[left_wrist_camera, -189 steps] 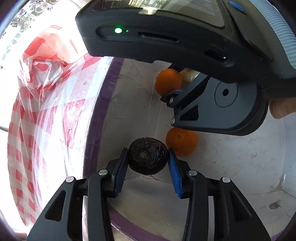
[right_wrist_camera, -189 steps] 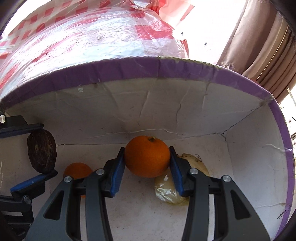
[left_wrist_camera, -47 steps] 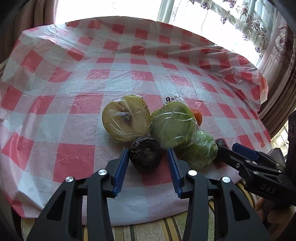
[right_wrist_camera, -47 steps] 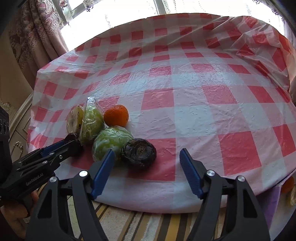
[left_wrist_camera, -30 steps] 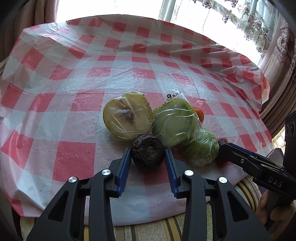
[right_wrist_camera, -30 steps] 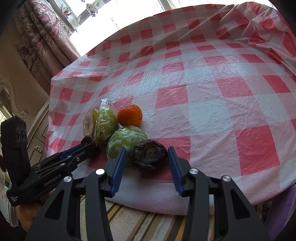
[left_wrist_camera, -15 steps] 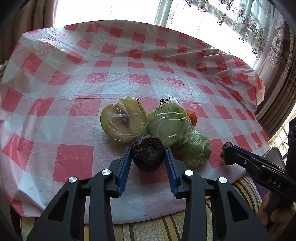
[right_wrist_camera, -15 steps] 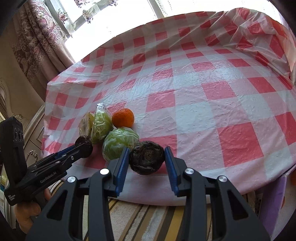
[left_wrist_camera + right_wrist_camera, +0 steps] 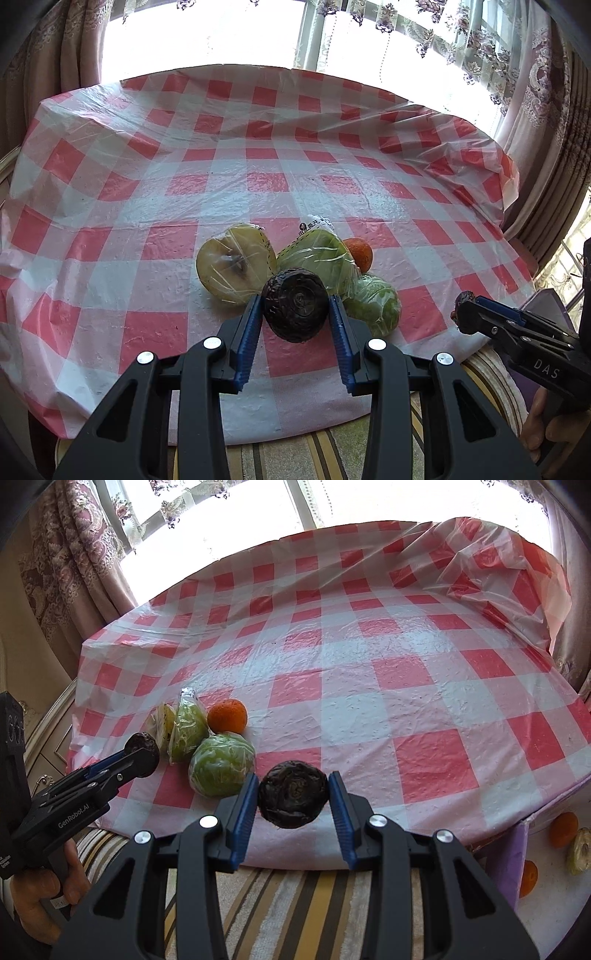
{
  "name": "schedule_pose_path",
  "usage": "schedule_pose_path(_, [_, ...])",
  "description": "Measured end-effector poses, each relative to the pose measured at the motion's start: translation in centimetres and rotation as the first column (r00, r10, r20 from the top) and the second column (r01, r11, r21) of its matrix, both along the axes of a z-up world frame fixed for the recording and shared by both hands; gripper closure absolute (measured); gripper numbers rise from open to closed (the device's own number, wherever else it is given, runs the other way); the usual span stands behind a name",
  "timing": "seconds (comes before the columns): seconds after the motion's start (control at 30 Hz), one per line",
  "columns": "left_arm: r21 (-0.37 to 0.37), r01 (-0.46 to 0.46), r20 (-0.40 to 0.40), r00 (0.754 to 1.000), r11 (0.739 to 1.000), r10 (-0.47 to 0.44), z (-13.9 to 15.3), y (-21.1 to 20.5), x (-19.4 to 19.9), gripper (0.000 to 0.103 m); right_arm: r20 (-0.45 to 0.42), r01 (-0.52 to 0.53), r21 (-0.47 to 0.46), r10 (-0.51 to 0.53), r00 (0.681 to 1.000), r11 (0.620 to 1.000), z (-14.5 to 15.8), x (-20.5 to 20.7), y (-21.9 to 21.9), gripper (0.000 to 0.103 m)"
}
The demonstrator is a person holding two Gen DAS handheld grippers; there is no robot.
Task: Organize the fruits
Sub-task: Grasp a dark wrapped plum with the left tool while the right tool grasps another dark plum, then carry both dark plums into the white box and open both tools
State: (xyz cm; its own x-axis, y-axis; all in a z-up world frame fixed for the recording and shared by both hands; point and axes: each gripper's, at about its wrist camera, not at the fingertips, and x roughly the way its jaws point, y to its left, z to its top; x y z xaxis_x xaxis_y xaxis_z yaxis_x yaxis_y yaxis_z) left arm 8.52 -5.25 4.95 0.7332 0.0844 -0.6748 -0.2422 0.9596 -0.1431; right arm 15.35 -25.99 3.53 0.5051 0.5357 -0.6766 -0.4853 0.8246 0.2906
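Both jaws (blue-padded) clamp dark fruits (image 9: 295,309) (image 9: 293,799) above the tablecloth (image 9: 258,177).

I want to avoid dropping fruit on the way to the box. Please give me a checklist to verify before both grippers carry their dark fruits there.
1. Left gripper shut on its dark fruit, pads on both sides: ok.
2. Right gripper shut on its dark fruit: ok.
3. Both dark fruits lifted free of the wrapped green fruit and the checkered tablecloth: ok.
4. Grip firm enough for carrying: cannot tell.
5. Purple-edged box in sight, low at the right of the right wrist view: ok.
6. Free room inside the box: cannot tell, only an edge of it shows.
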Motion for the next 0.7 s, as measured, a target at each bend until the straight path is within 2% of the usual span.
schedule_pose_path(0.27, [0.021, 0.051, 0.004, 0.999, 0.998, -0.052, 1.1, -1.9, 0.8, 0.068, 0.006, 0.056, 0.01, -0.056, 0.998, 0.998, 0.7, -0.5, -4.0, 0.064])
schedule_pose_path(0.43, [0.028, 0.115, 0.008, 0.993, 0.993, -0.116, 1.7, -4.6, 1.8, 0.068, 0.011, 0.117, -0.001, -0.117, 0.993, 0.993, 0.9, -0.6, -7.6, 0.064])
schedule_pose_path(0.7, [0.035, 0.266, 0.001, 0.964, 0.963, -0.266, 2.1, -11.0, 4.0, 0.068, 0.021, 0.247, -0.026, -0.246, 0.969, 0.969, 1.2, 0.1, -14.5, 0.064])
